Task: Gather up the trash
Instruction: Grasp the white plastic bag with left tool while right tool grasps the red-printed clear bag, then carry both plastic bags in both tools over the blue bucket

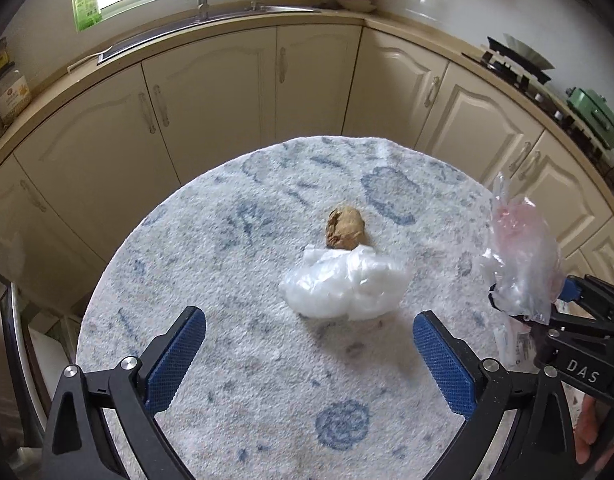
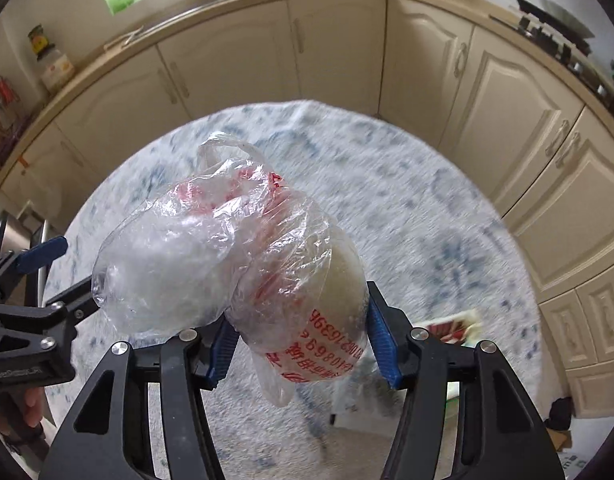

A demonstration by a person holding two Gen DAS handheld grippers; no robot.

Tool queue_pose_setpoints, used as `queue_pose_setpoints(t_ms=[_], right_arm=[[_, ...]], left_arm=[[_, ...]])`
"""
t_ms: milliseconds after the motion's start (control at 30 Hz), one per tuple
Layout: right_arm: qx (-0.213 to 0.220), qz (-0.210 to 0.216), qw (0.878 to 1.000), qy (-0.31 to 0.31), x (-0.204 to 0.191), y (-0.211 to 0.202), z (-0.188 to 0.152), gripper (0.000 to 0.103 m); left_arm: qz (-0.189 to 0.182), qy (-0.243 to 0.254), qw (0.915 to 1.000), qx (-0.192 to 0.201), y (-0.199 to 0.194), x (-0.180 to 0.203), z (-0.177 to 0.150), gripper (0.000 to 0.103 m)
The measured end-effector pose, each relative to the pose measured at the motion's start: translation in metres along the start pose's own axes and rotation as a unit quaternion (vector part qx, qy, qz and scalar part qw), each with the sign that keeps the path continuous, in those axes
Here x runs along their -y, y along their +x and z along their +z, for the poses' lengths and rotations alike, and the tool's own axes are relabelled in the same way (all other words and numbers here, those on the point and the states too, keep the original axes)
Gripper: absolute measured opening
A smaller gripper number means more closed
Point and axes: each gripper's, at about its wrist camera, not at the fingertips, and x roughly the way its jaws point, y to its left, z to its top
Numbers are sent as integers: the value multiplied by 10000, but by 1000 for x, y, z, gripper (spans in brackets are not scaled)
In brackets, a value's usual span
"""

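Two grippers work above a round table (image 1: 235,264) covered in a white cloth with blue blotches, which fills most of both views; cream kitchen cabinets (image 1: 211,92) curve around behind it under a beige counter with a sink (image 1: 211,20) below the window.

Next in size is the clear plastic bag (image 2: 243,264) printed with red characters, bulging with white stuffing and held up off the table. The right gripper (image 2: 303,344) has its blue pads pressed against the bag's lower part from either side, so it is clamped on the bag. From the left wrist camera the same bag (image 1: 523,264) shows at the right edge, sticking up from that gripper's black fingers.

The left gripper (image 1: 309,354) hovers low over the cloth with its two blue pads spread wide apart and nothing between them. In the right wrist camera it appears at the left edge (image 2: 55,272), just beside the bag.

On the table ahead of the left gripper lies a crumpled white plastic wad (image 1: 343,284), and touching its far side sits a smaller brown crumpled paper ball (image 1: 345,228).

A red-and-white packet (image 2: 451,328) lies blurred on the cloth beyond the right gripper's right finger.
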Motion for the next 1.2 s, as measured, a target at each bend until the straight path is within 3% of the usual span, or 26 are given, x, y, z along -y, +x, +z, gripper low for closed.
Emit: queue_pose_setpoints(t_ms=[100, 200, 233, 267, 367, 533, 800, 1200], right_arm=[[154, -104, 9998, 48, 7, -3, 10, 59], [133, -114, 9998, 107, 13, 3, 15, 59], [86, -112, 9998, 129, 15, 7, 16, 59], [56, -130, 9998, 135, 16, 11, 17, 59], [-33, -182, 9997, 172, 18, 21, 18, 59], [-57, -156, 9996, 238, 21, 19, 13, 59], [148, -205, 9992, 316, 17, -21, -12, 59], [191, -262, 9981, 519, 19, -83, -98, 59]], left_arm=[[177, 184, 9995, -188, 23, 10, 14, 102], [84, 228, 9990, -381, 51, 15, 21, 99], [-11, 193, 9987, -475, 61, 14, 21, 86], [-129, 141, 9983, -558, 68, 13, 22, 60], [-155, 294, 9986, -412, 73, 12, 20, 52], [-35, 401, 9991, -129, 53, 12, 9, 51], [108, 500, 9985, 206, -5, 20, -29, 51], [-160, 741, 9961, 449, -87, 44, -100, 51]])
